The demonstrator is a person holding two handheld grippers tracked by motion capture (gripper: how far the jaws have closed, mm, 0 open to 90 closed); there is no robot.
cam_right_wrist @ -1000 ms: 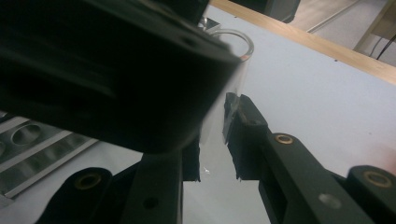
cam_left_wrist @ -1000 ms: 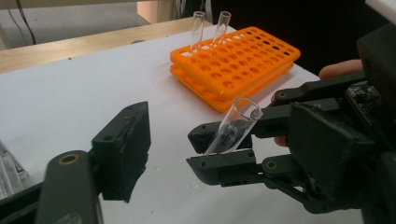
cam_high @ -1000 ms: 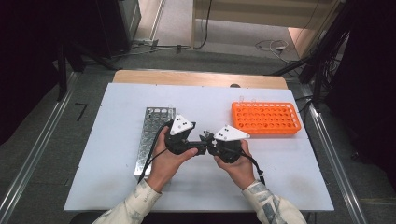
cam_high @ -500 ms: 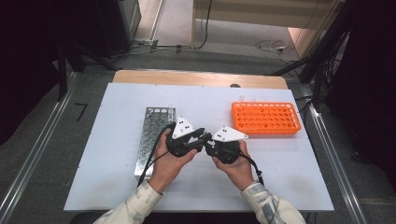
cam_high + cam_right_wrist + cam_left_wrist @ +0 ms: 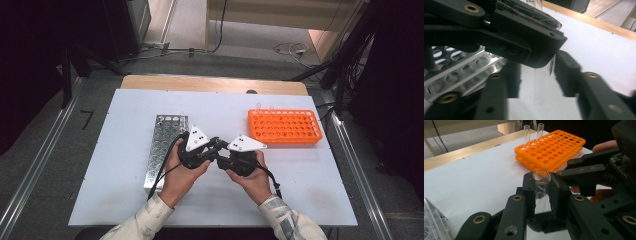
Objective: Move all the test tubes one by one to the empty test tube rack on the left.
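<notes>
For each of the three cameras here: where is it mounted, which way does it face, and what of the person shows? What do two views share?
High view: fixed above the person's side, facing forward and down on the white table; both forearms and hands hold the left tool and right tool.
Left gripper view: rides the left tool, facing the orange rack; fingers behind the other tool.
Right gripper view: rides the right tool, facing the metal rack.
Shared: both gripper views show the glass test tube.

Three glass tubes point(image 5: 541, 186) (two standing in orange rack point(image 5: 554, 147)), two racks, one metal rack point(image 5: 165, 145)
</notes>
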